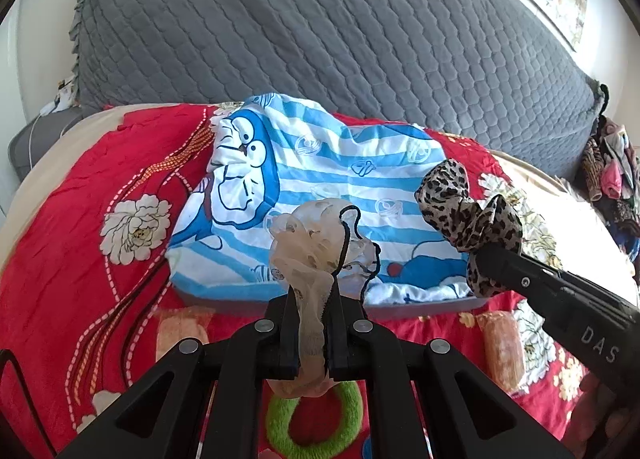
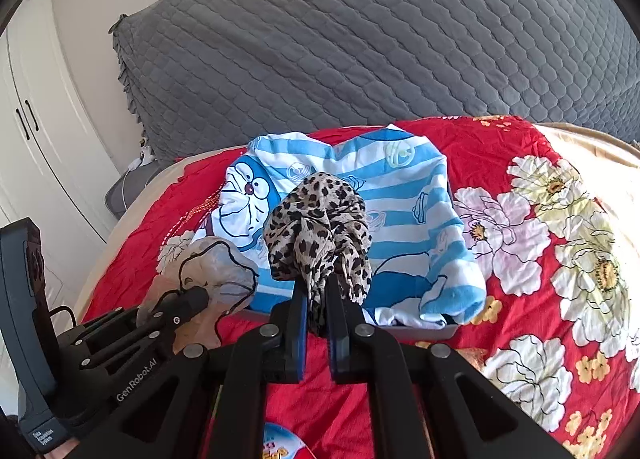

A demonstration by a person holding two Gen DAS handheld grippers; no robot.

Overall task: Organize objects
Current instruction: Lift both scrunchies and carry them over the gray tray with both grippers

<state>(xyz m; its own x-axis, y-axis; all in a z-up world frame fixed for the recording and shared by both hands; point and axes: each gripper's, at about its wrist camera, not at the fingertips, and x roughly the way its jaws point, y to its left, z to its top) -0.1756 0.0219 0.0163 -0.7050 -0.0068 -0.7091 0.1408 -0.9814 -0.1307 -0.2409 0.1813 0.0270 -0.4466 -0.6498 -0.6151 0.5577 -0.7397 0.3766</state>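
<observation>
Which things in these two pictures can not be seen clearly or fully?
- Grey tray: the striped cartoon cloth covers its inside, both views.
- Green ring: the left gripper hides part of it, left wrist view.
- Round printed item: cut by the bottom edge, right wrist view.

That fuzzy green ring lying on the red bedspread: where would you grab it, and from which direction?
Grip the green ring across one side of its band, coming straight down from above, one finger in the hole and one outside. It seems to lie flat on the red bedspread, so its sides give no purchase, while the open centre leaves room for a finger. The near arc is hidden under the left gripper.
</observation>
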